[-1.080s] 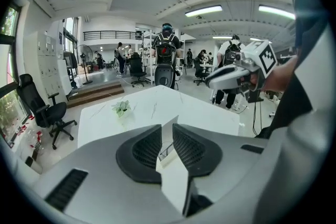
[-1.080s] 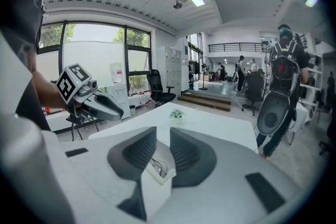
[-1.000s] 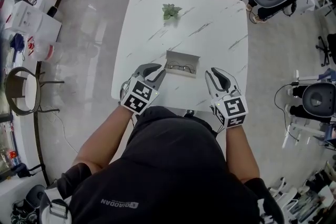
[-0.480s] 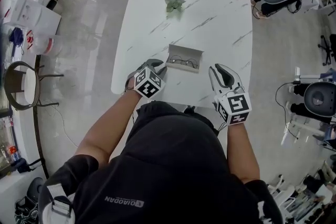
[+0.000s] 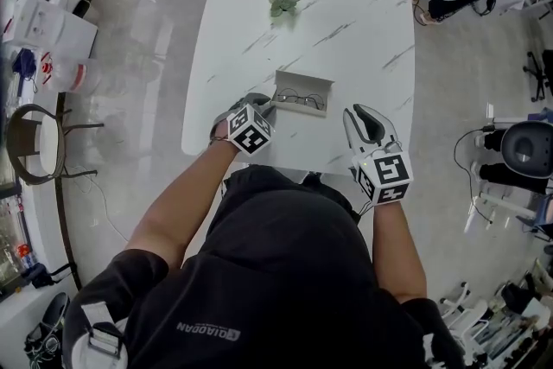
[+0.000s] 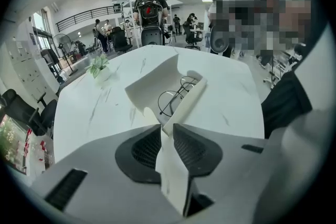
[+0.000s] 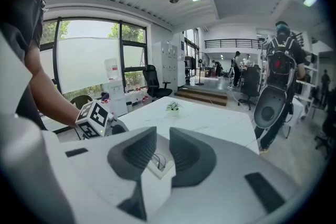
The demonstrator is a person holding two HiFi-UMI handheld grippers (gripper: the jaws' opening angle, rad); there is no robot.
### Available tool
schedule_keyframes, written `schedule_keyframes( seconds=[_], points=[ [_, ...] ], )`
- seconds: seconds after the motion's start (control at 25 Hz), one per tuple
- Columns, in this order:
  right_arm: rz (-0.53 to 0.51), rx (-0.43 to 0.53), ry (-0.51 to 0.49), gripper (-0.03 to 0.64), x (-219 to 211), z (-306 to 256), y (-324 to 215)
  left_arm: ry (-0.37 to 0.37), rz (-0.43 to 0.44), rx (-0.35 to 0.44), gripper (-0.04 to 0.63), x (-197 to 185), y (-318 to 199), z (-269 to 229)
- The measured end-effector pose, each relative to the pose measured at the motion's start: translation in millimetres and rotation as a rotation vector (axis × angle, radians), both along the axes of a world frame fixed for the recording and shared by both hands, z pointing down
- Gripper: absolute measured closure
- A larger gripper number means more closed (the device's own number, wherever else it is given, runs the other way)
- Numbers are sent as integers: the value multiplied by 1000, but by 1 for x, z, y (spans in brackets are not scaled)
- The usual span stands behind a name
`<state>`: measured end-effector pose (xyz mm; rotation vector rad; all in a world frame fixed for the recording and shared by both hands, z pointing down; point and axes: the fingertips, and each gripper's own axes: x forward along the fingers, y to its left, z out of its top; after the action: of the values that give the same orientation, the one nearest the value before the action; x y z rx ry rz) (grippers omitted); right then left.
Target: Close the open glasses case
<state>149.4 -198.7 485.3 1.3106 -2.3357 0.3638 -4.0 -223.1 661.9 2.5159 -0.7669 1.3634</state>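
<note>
Closer than before, clamps left tool on glasses case flap, hiding its 9 o'clock corner; holds right tool parted near bench edge.

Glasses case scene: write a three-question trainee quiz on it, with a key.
1. True or false: the white rectangular glasses case lies closed on the white marble table.
2. What is the left gripper clamped on? A. a wall of the case. B. the table's edge. C. nothing.
3. Fill in: the right gripper holds nothing; its jaws stand ____.

Key: 1 false, the case is open; 2 A; 3 apart.
</note>
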Motion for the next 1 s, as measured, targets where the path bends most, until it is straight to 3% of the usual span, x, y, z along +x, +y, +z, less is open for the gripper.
schedule_keyframes(
  seconds=[0.68, 1.0],
  points=[
    [-5, -13, 7, 541, -3, 11, -12, -3, 52, 15, 528, -1, -1, 7],
    [-34, -65, 102, 541, 2, 49, -28, 33, 47, 11, 529, -1, -1, 7]
  ],
)
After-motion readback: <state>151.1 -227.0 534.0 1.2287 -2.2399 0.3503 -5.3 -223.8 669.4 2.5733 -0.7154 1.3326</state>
